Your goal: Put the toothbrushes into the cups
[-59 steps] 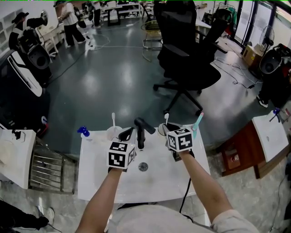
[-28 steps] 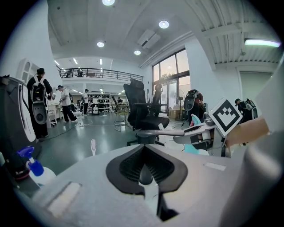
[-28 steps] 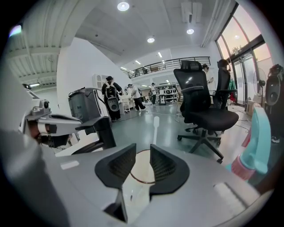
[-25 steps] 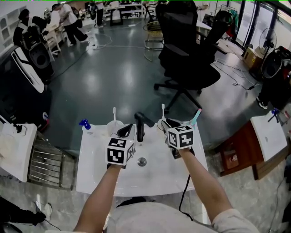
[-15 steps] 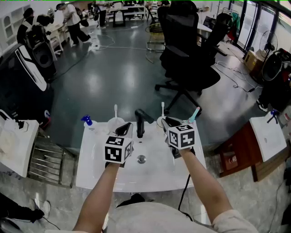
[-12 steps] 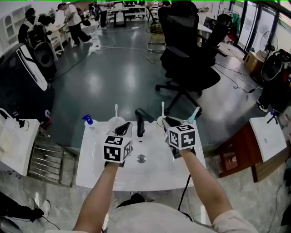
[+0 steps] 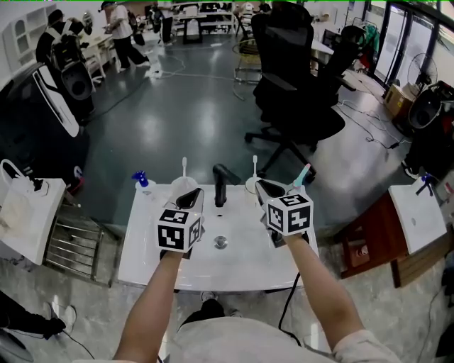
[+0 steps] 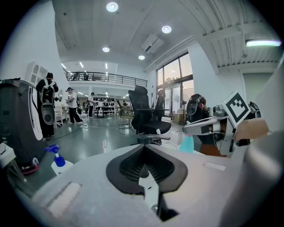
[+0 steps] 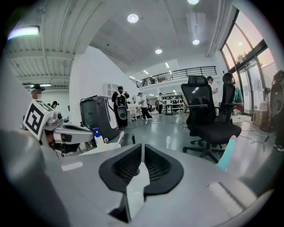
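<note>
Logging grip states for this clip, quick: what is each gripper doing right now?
Left gripper: closed, nothing in it.
Right gripper: jaws closing, a thin gap showing, nothing between them.

We stand in an open office hall: black office chair (image 7: 298, 92), desks (image 7: 191, 13), polished floor (image 7: 177, 120), mezzanine railing (image 8: 106, 79), tall windows (image 7: 397, 42).

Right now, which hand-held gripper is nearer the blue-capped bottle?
Left. The left hand-held gripper is right of the blue-capped bottle; the right hand-held gripper, empty jaws closing, is beyond the faucet.
</note>
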`<act>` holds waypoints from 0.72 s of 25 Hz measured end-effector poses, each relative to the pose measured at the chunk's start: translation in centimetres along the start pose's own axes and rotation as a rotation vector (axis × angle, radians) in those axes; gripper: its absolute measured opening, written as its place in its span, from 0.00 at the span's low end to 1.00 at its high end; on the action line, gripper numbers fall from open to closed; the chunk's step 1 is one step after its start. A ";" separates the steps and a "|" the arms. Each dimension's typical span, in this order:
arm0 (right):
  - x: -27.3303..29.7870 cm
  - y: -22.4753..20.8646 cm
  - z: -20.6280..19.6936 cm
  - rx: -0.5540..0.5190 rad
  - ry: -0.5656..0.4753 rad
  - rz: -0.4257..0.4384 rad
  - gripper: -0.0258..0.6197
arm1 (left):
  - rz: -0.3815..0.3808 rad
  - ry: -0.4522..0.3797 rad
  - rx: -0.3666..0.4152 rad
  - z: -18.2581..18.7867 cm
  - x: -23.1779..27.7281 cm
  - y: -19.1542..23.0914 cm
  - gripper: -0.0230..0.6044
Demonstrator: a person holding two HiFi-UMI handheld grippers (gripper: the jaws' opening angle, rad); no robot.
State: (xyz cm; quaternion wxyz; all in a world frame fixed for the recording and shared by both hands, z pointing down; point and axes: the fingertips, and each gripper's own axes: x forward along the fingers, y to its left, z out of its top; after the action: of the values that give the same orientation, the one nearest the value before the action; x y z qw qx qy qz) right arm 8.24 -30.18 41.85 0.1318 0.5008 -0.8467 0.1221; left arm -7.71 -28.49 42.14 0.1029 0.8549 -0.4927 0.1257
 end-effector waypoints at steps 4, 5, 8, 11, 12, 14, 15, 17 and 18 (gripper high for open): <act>-0.8 1.0 0.2 -0.001 -0.007 0.025 0.04 | 0.007 -0.002 0.000 0.1 -0.8 0.0 0.04; -0.9 1.3 0.2 -0.001 -0.006 0.032 0.04 | 0.009 -0.005 0.000 0.2 -1.0 0.0 0.04; -1.3 1.8 0.2 -0.003 -0.005 0.047 0.04 | 0.010 -0.009 0.005 0.3 -1.2 -0.3 0.04; -1.5 2.0 0.3 -0.003 -0.009 0.054 0.04 | 0.014 -0.011 0.008 0.4 -1.5 -0.3 0.04; -1.6 2.0 0.3 -0.004 -0.010 0.054 0.04 | 0.015 -0.012 0.008 0.5 -1.6 -0.3 0.04; -1.8 2.1 0.3 -0.007 -0.012 0.053 0.04 | 0.020 -0.016 0.008 0.5 -1.8 -0.2 0.04; -1.9 2.1 0.2 -0.008 -0.012 0.054 0.04 | 0.023 -0.018 0.007 0.5 -1.9 -0.1 0.04; -1.9 2.2 0.2 -0.010 -0.015 0.058 0.04 | 0.027 -0.021 0.010 0.5 -1.9 -0.1 0.04; -2.0 2.2 0.2 -0.011 -0.016 0.059 0.04 | 0.028 -0.022 0.013 0.6 -2.0 0.0 0.04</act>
State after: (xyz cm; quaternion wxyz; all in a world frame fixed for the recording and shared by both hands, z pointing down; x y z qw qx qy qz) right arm 7.19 -27.62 40.83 0.1242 0.4759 -0.8627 0.1173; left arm -8.56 -27.03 40.99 0.0904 0.8499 -0.5049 0.1210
